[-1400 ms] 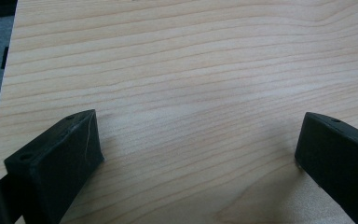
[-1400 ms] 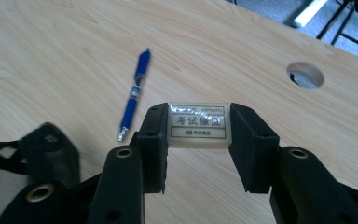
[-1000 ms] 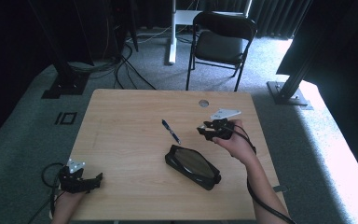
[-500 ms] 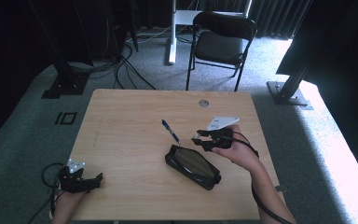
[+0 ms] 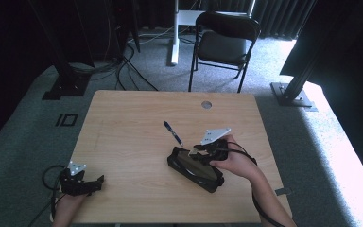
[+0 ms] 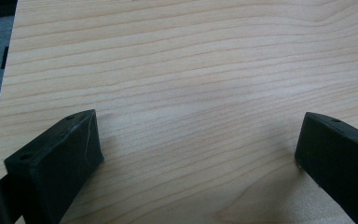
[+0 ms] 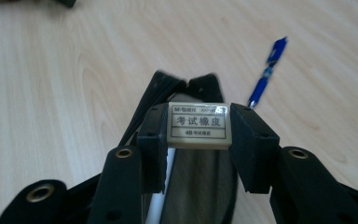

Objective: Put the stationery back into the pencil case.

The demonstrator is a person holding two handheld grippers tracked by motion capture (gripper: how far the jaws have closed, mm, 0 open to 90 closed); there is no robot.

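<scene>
My right gripper (image 7: pixel 198 128) is shut on a small white eraser (image 7: pixel 198 125) with printed characters, held by its two ends. It hangs just above the open black pencil case (image 7: pixel 191 191), whose mouth gapes below the jaws. In the high view the right gripper (image 5: pixel 203 150) sits over the far end of the pencil case (image 5: pixel 194 169) at the table's right middle. A blue pen (image 5: pixel 173 133) lies on the wood just beyond the case, also seen as the pen (image 7: pixel 265 74). My left gripper (image 5: pixel 87 183) rests at the near left edge, its jaws wide apart over bare wood (image 6: pixel 191 93).
The wooden table (image 5: pixel 132 127) has a round cable hole (image 5: pixel 206 104) near its far edge. A black folding chair (image 5: pixel 224 42) stands beyond the table, with cables and stand legs on the grey carpet around it.
My right gripper has carried the eraser from beside the case toward me and slightly down, so it now hovers over the case's open mouth. The left gripper has stayed put.
</scene>
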